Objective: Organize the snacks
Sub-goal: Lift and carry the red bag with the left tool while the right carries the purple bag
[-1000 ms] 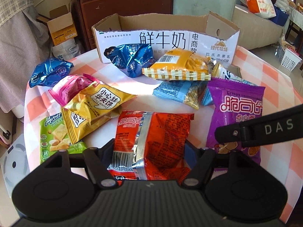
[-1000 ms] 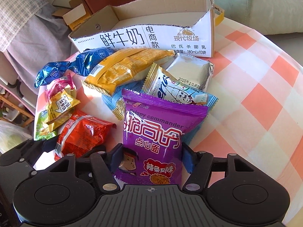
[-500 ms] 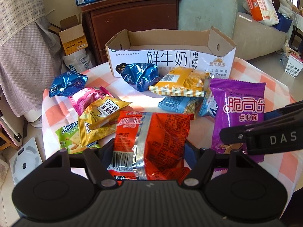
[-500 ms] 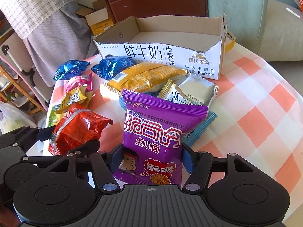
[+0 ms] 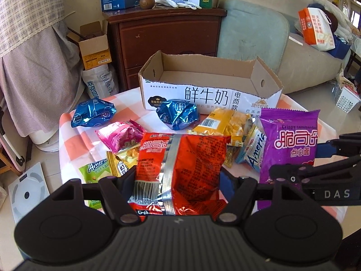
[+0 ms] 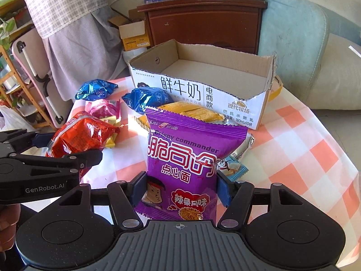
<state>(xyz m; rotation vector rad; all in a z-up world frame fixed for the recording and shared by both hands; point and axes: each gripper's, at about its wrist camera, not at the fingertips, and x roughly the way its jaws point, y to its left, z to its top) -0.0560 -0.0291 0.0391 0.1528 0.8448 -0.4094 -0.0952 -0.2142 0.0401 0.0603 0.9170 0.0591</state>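
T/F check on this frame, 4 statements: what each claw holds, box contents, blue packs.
1. The left claw grips the red packet. True.
2. The right claw is empty. False: it is shut on the purple packet.
3. The cardboard box already holds snacks. False: its visible interior is bare.
4. Two crumpled blue packets lie on the checked tablecloth outside the box. True.

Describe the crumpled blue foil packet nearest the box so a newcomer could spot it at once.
Find the open white cardboard box with large black characters at the back of the checked table. The crumpled shiny blue foil packet lies against the box's front wall. Its twin sits apart, near the table's left edge.
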